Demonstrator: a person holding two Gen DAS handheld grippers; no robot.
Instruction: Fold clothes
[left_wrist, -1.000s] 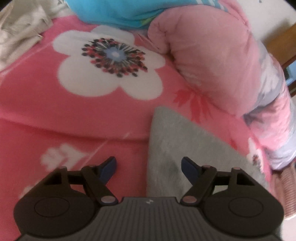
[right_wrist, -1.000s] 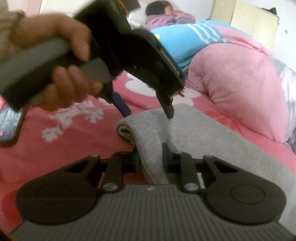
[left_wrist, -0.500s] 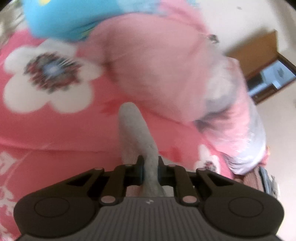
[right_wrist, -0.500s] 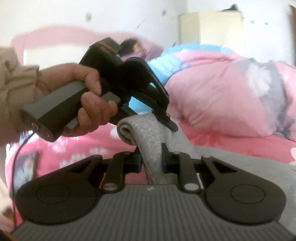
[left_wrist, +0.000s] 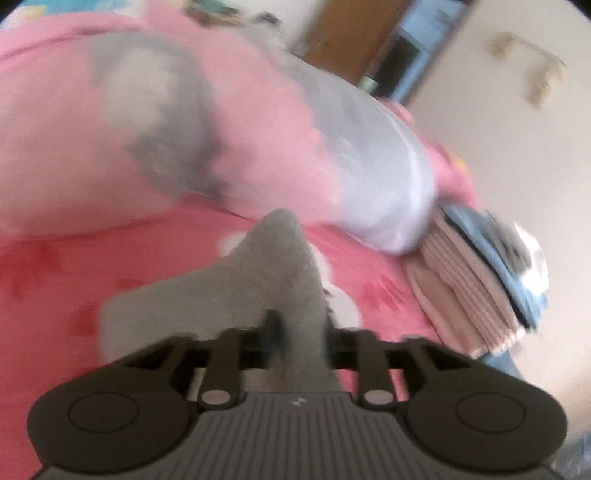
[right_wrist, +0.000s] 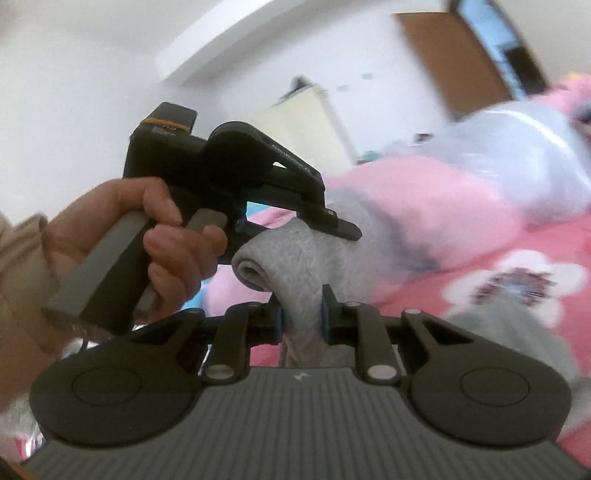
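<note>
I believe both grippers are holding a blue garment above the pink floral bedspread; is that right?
Not quite: the garment is grey, not blue, as the right wrist view shows. The left gripper and right gripper do hold it above the pink floral bedspread.

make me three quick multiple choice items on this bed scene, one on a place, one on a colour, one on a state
1. Where does the stack of folded clothes lie in the left wrist view?
A. at the right edge of the bed
B. on top of the pink quilt
C. on the floor

2. What colour is the garment being folded?
A. blue
B. grey
C. white

3. How does the right hand-held gripper stand?
A. wide open, nothing in it
B. shut on the garment
C. out of view

Answers:
1 A, the stack sits on the flowered bedspread at the right, beside the quilt.
2 B, the cloth is grey in both views.
3 B, its blue pads press the cloth from both sides.
</note>
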